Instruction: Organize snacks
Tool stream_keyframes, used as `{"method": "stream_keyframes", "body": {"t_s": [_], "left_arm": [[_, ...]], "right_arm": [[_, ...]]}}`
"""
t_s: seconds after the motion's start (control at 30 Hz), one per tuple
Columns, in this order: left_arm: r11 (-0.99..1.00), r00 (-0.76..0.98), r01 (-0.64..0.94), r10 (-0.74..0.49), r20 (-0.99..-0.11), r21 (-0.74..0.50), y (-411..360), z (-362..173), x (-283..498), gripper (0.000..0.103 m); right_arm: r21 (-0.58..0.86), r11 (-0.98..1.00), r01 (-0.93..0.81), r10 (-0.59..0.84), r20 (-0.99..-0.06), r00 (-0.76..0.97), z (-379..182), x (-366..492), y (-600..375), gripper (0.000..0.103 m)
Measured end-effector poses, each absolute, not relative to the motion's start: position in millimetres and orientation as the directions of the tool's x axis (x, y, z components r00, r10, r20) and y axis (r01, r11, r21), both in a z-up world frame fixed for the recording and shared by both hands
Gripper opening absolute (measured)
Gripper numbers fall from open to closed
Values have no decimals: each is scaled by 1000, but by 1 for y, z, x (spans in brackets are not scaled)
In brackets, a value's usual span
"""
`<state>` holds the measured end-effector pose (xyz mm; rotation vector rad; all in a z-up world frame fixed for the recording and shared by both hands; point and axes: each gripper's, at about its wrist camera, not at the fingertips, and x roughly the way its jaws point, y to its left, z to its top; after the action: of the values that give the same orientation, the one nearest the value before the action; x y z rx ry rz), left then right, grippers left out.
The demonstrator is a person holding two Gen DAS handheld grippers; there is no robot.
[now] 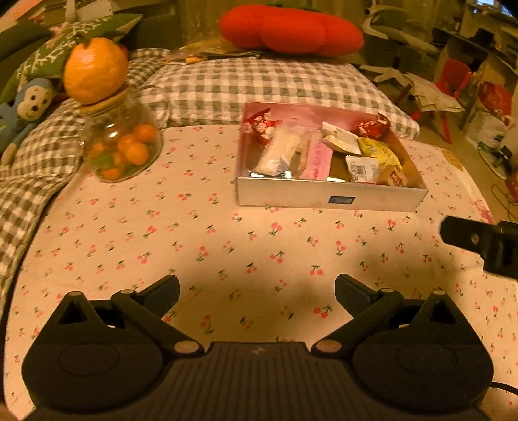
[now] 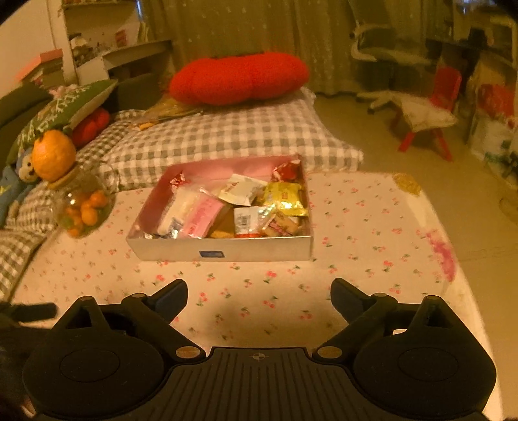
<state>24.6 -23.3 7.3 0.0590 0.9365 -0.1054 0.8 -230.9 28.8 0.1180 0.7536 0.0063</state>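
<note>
A shallow silver box with a pink inside (image 1: 327, 196) (image 2: 259, 249) sits on the cherry-print tablecloth and holds several wrapped snacks: a white pack (image 1: 280, 150), a pink pack (image 1: 317, 160) (image 2: 202, 217), a yellow pack (image 1: 378, 150) (image 2: 286, 197) and red candies (image 1: 264, 124). My left gripper (image 1: 257, 291) is open and empty above the cloth, short of the box. My right gripper (image 2: 259, 293) is open and empty, also short of the box. Part of the right gripper (image 1: 482, 243) shows at the right edge of the left wrist view.
A glass jar of small oranges (image 1: 121, 149) (image 2: 82, 207) with an orange-shaped lid stands left of the box. A grey checked quilt (image 1: 259, 87) and a red plush cushion (image 1: 288, 29) lie behind. The table's right edge (image 2: 453, 259) drops to the floor.
</note>
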Motion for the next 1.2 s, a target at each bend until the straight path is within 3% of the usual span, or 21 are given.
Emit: {"method": "stream_keyframes", "body": {"t_s": [0.37, 1.2], "left_arm": [[994, 620, 106, -67, -782, 0, -27, 16, 10, 102], [997, 637, 80, -60, -769, -12, -29, 21, 0, 102]], "right_arm": [[4, 1000, 4, -1, -624, 781, 37, -23, -224, 97], [24, 1000, 0, 16, -667, 745, 29, -23, -219, 97]]}}
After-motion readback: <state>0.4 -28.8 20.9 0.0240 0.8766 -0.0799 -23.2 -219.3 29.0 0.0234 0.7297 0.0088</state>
